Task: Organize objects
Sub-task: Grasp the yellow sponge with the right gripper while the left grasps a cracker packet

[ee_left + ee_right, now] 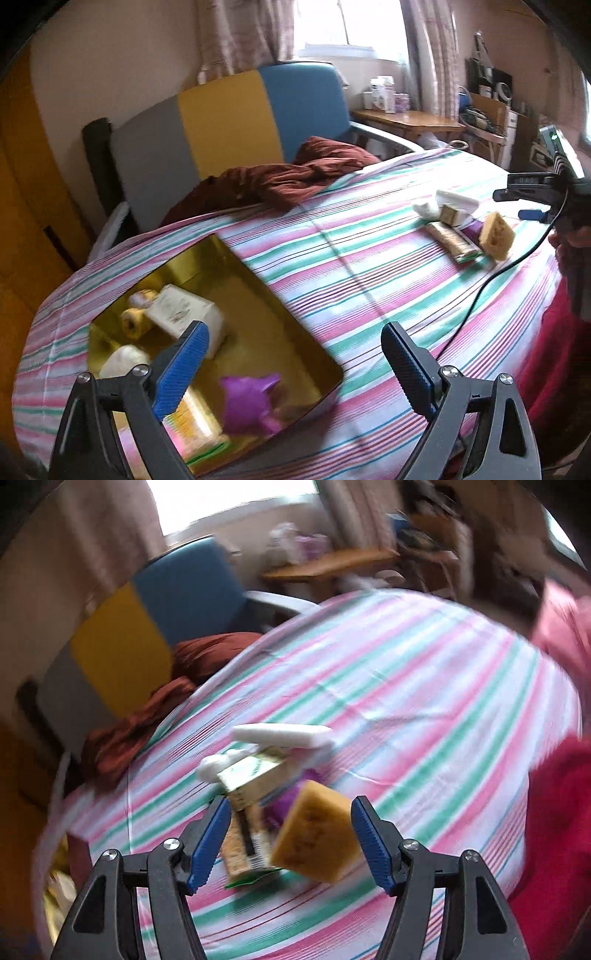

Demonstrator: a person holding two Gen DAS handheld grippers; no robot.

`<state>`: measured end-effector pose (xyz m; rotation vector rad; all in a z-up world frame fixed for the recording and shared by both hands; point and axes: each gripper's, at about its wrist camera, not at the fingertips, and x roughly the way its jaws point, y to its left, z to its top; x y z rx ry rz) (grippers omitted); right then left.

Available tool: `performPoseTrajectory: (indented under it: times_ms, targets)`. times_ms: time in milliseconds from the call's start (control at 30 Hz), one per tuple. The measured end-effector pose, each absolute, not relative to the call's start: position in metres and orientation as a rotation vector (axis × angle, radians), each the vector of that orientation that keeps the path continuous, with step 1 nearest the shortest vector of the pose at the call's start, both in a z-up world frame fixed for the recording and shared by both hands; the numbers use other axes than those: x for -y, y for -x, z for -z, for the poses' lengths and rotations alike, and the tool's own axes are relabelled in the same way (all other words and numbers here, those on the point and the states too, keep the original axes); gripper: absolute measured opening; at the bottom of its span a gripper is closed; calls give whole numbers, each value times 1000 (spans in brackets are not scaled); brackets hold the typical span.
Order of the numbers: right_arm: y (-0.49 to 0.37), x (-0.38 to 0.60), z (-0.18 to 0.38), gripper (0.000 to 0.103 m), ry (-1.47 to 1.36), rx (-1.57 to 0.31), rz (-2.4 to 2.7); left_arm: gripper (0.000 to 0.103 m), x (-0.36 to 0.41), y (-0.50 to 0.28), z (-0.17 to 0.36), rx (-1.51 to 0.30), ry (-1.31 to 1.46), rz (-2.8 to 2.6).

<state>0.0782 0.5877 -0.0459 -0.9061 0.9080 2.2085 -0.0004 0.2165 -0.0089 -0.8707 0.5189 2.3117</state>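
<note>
Left wrist view takes in the striped bed point(369, 266), a red-brown blanket point(288, 177) bunched at its far edge, and a gold box point(258, 295) sunk into the sheet holding a white carton point(184, 314), a purple bag point(251, 406) and yellow rolls point(133, 325), with the left gripper point(295, 354) spread wide and holding nothing above the box's right edge. Right wrist view, blurred, has the right gripper point(288, 834) open around a yellow sponge point(314, 838) without touching it; the sponge sits in a pile on the sheet with a biscuit pack point(243, 849), a small box point(251, 779) and a white foam piece point(280, 734).
</note>
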Motion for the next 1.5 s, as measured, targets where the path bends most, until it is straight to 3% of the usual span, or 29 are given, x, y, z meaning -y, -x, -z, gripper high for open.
performPoseTrajectory:
  times_ms: [367,433,533,800,1067,1367,1500]
  targets:
    - [-103,-616,67,68,826,-1206,-2102,93,-311,17,31,-477,971,-2133]
    - [-101,-616,68,68,834,-1207,-2111,93,-328,20,35,-465,984,-2104]
    - [-100,-615,71,69,849,-1223,-2113,84,-357,26,43,-445,1013,-2050]
    - [-96,-617,77,69,874,-1261,-2104,82,-429,43,62,-354,1114,-1912]
    - [-92,-618,82,72,893,-1283,-2094,83,-490,50,91,-421,1180,-1867]
    - [-91,-622,89,73,917,-1294,-2062,88,-511,60,116,-462,1214,-1871]
    - [-87,-624,92,73,962,-1230,-2034,82,-497,61,117,-470,1186,-1868]
